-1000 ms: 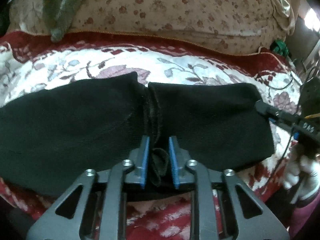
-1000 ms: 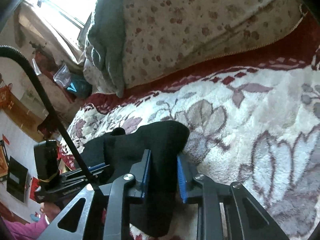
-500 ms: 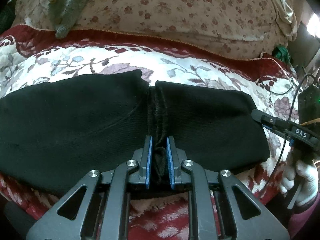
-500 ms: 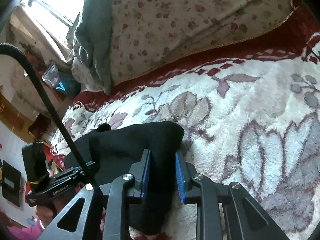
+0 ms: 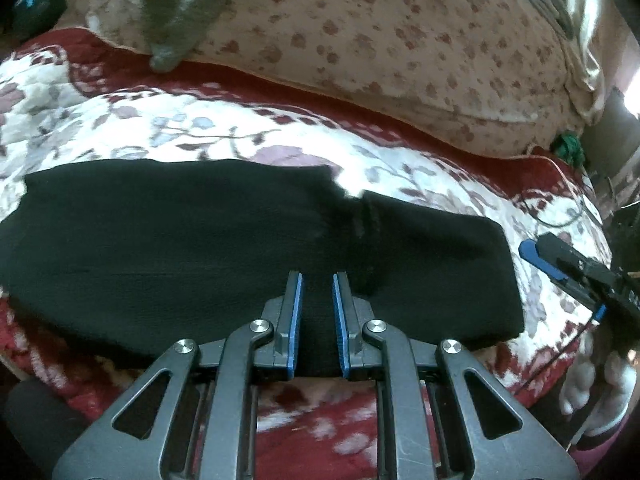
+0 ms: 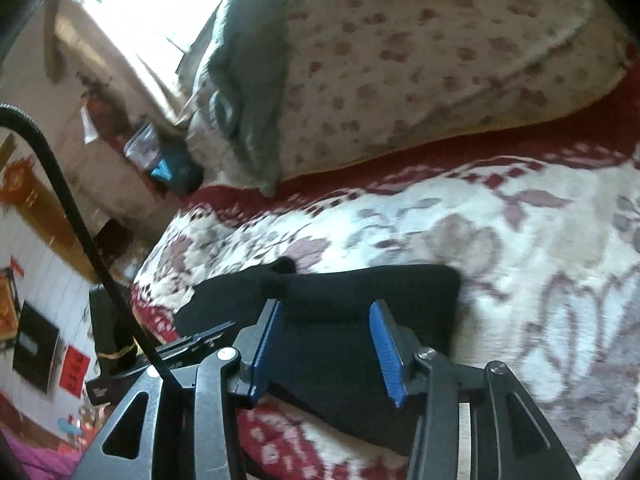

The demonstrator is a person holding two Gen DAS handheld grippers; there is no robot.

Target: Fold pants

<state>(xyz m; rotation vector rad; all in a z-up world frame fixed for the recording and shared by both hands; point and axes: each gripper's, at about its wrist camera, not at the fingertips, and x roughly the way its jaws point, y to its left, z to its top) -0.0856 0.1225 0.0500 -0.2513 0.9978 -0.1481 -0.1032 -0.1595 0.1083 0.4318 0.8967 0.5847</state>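
Note:
The black pants [image 5: 200, 240] lie flat as a long folded band across the floral bedspread [image 5: 200, 128]. My left gripper [image 5: 316, 280] sits at their near edge by the middle fold; its jaws stand slightly apart with black cloth between them, no longer pinched. My right gripper [image 6: 328, 312] is open wide over the right end of the pants [image 6: 360, 288], jaws clear of the cloth. It also shows in the left wrist view [image 5: 560, 260], just off the pants' right end.
A large floral pillow [image 5: 400, 48] with a grey garment [image 5: 180, 12] draped over it lies at the back. The bed's red border [image 5: 320, 412] runs under my left gripper. A black cable [image 6: 72, 200] crosses the right wrist view at left.
Both grippers have let go of the pants: the right jaws opened wide, the left jaws parted slightly. The pants now lie flatter, and the left view has shifted right.

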